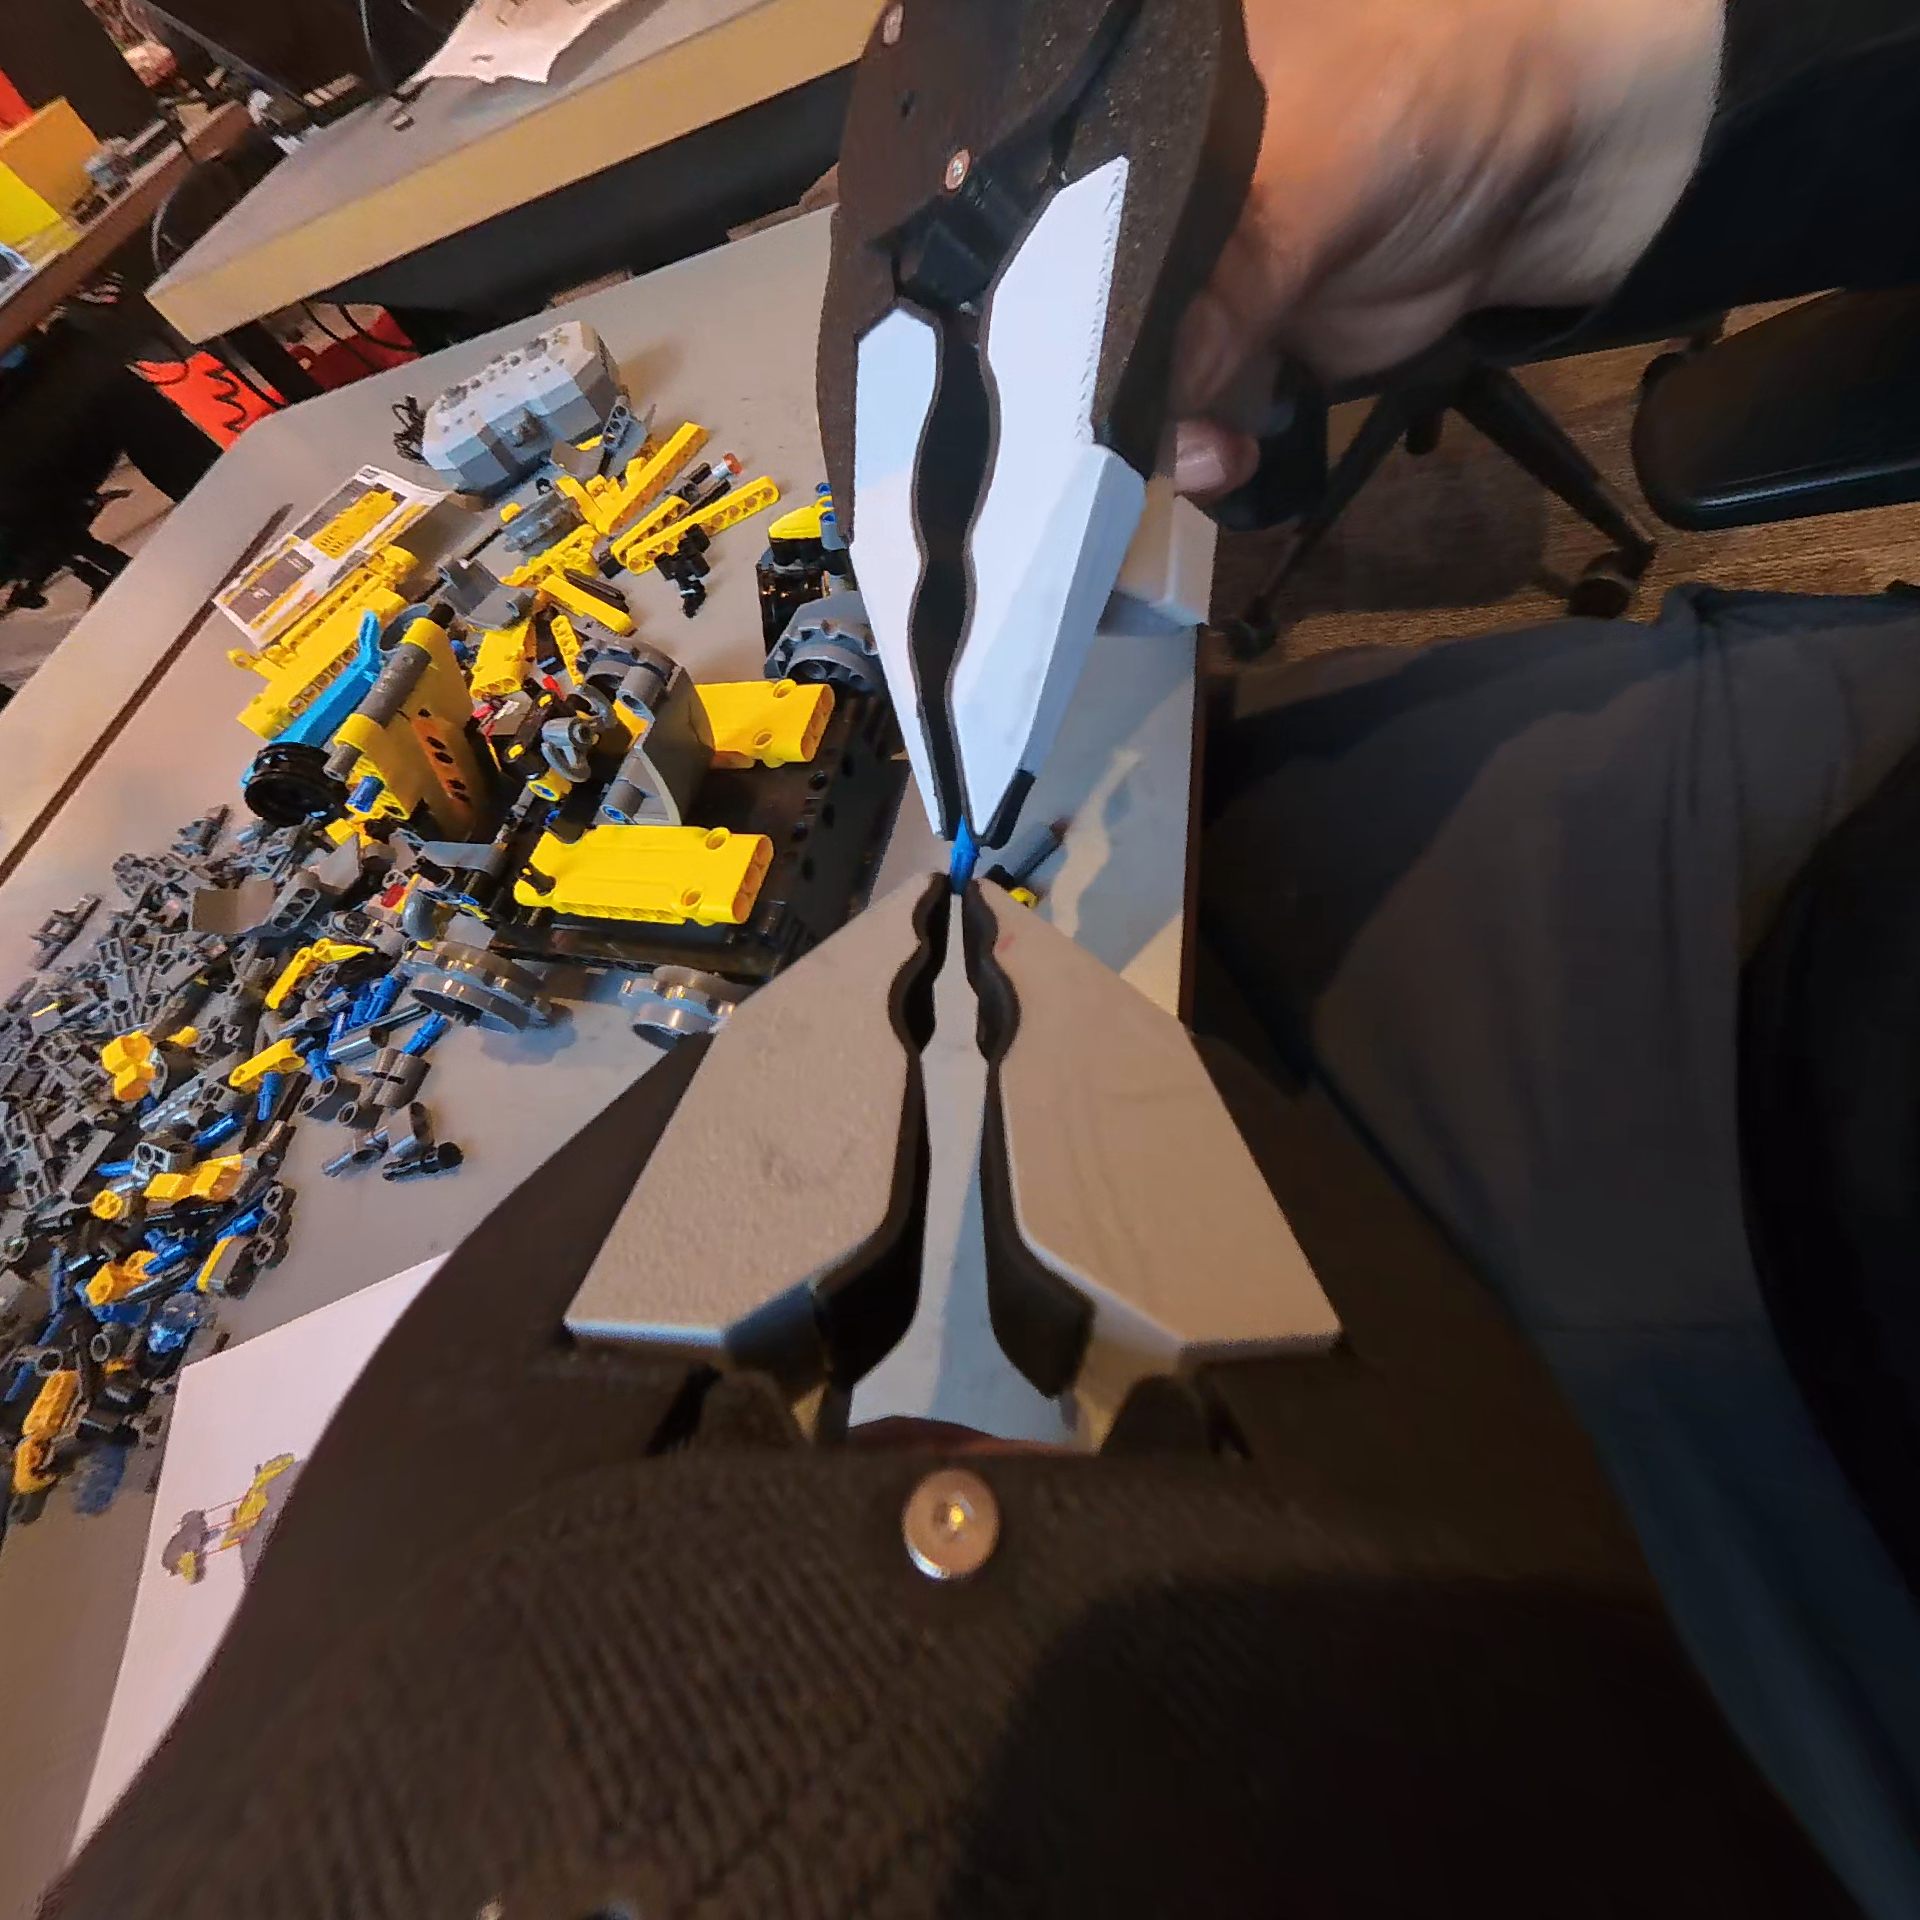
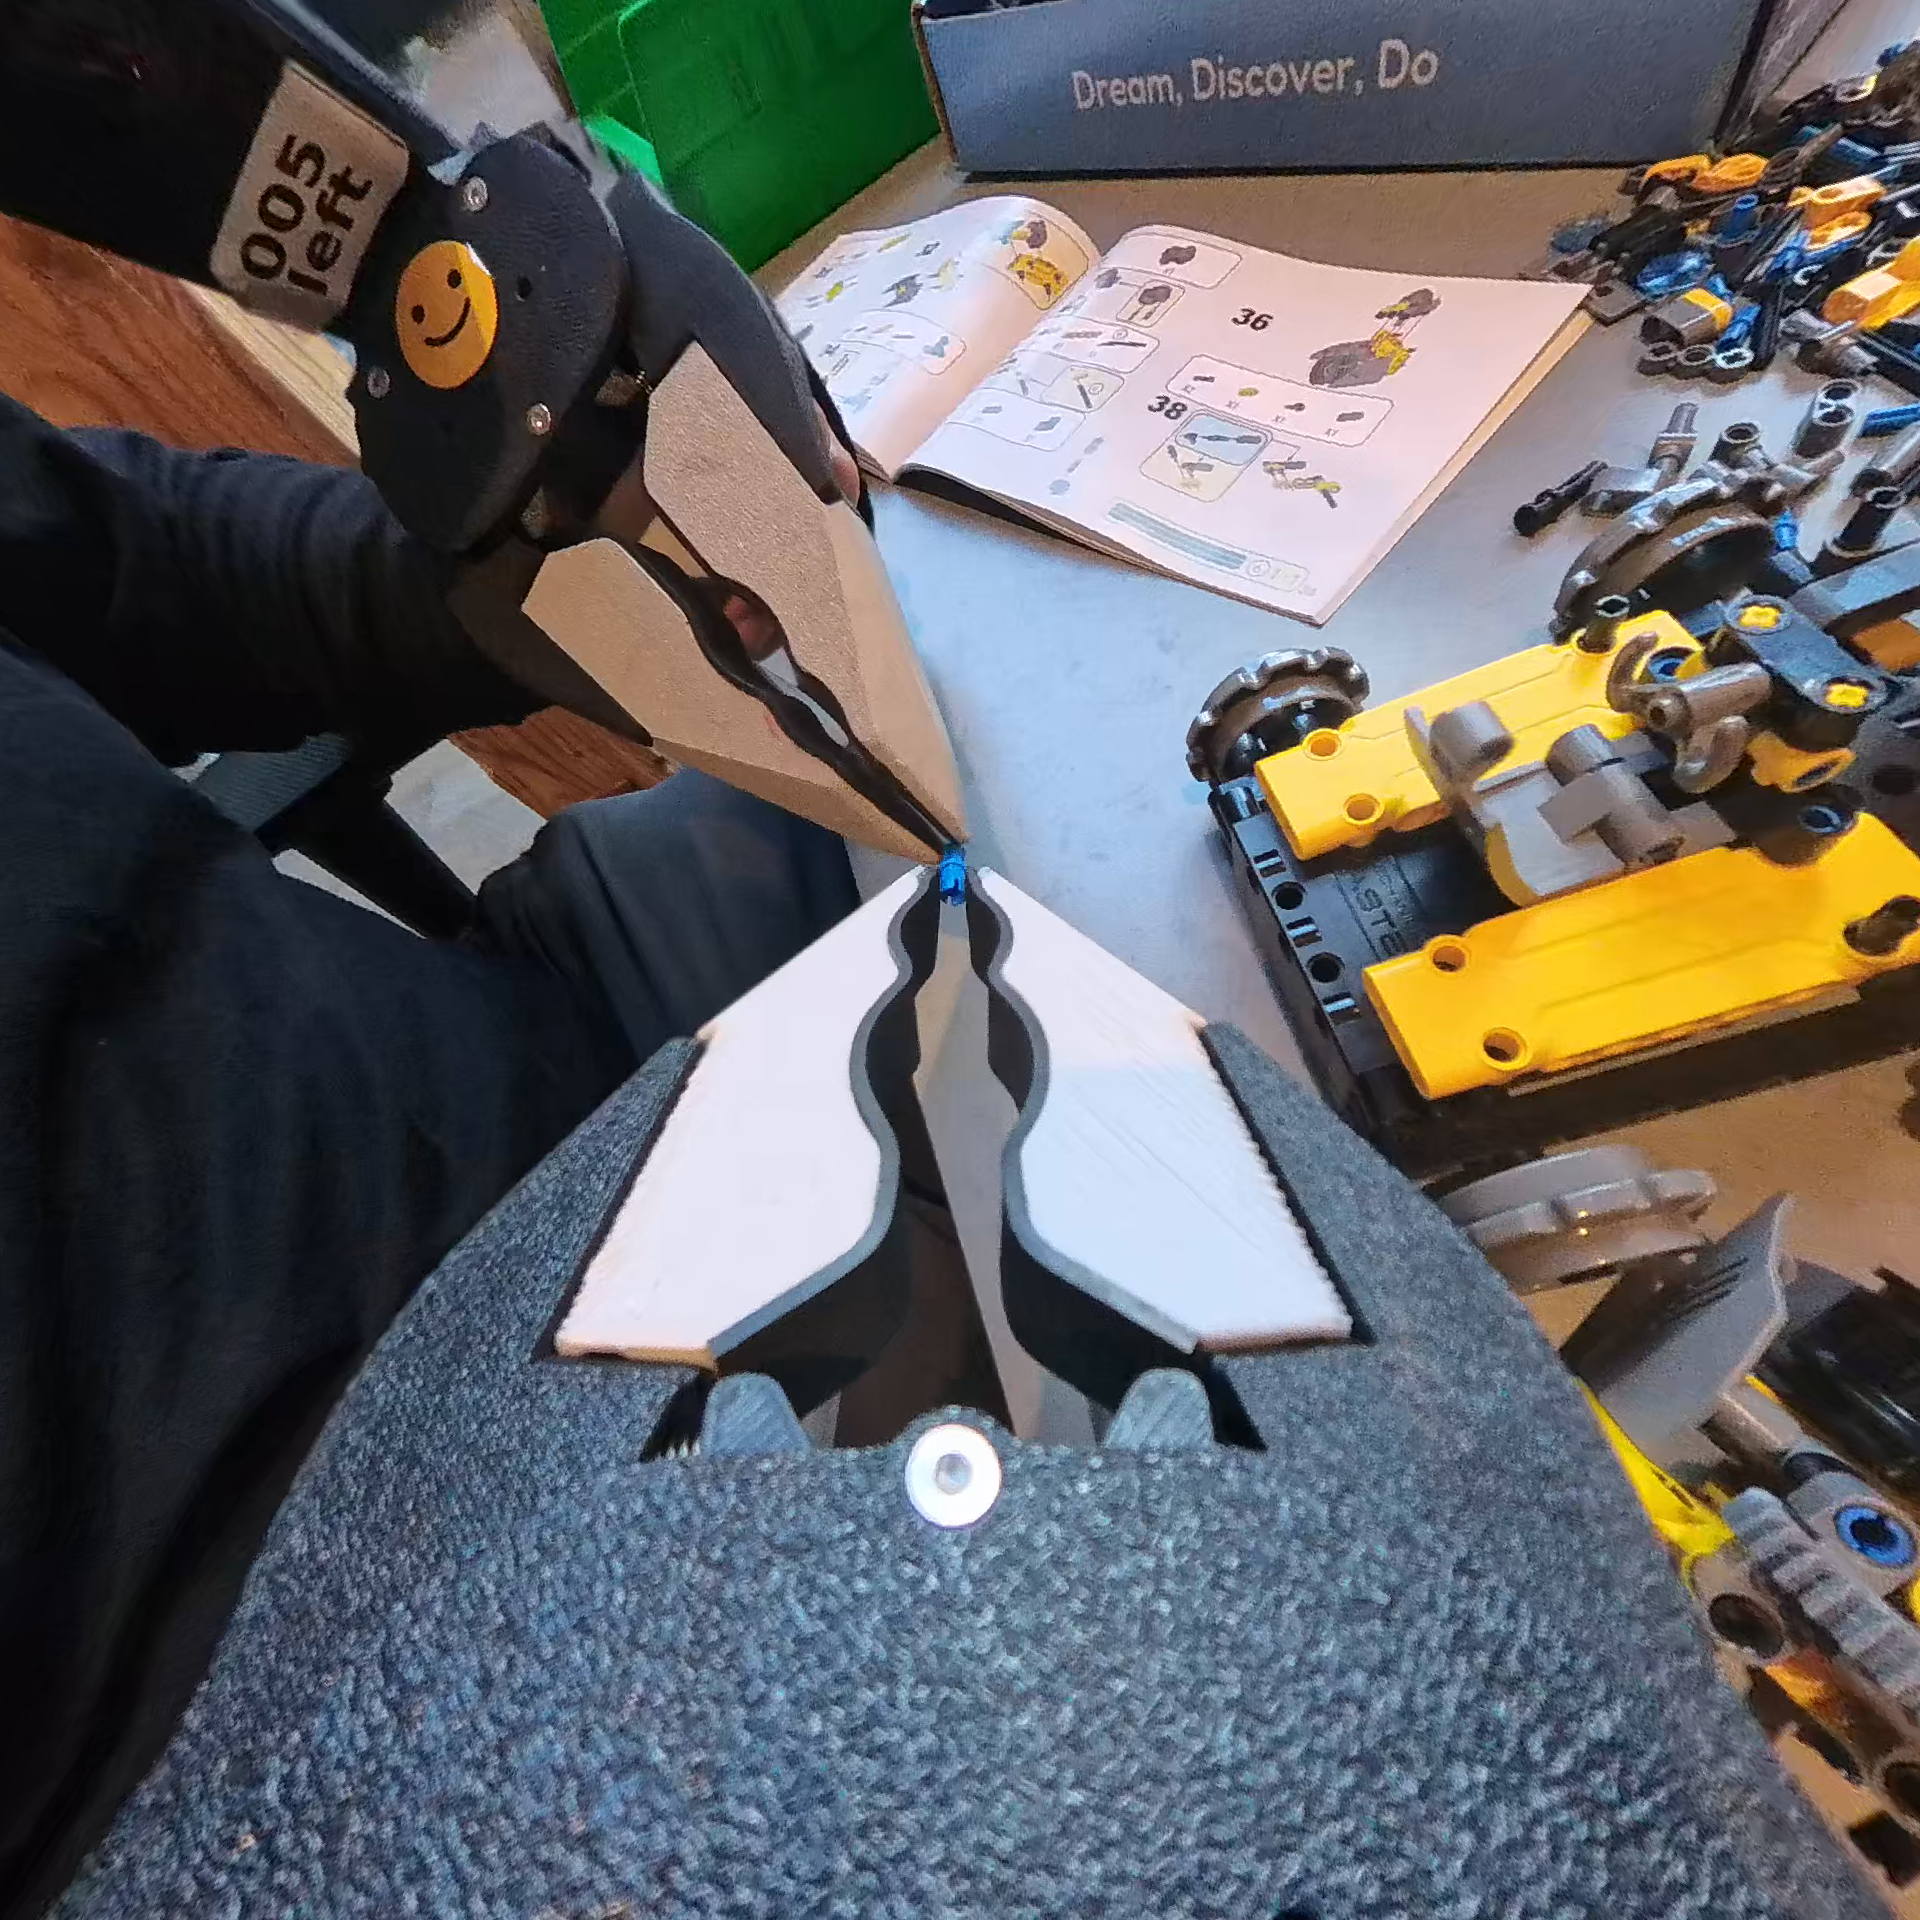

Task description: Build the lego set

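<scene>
While meeting tip to tip above the near edge of the tabletop (image 2: 1091,665), left gripper (image 1: 954,891) and right gripper (image 2: 953,883) both pinch one small blue pin (image 2: 952,871). Fingers of each pressed together at the tips, clamped on opposite ends of that pin, which hangs in the air between them, clear of the tabletop and over a dark-clothed lap. Seen from the left wrist view, right gripper coming in from above, held by a hand (image 1: 1434,187).

Just beside the grippers, on the tabletop: a partly built yellow-and-black vehicle model (image 2: 1558,935) with grey toothed wheels. Beyond it in the left wrist view, a spread of loose parts (image 1: 156,1122) in grey, blue, yellow and black, plus a grey block-shaped unit (image 1: 520,416) farther back. Open instruction booklet (image 2: 1195,416) lying flat behind the meeting point in the right wrist view, with a dark blue box (image 2: 1299,83) and a green bin (image 2: 727,104) at the far edge. Office chair base (image 1: 1455,468) on the floor off the tabletop's side.
</scene>
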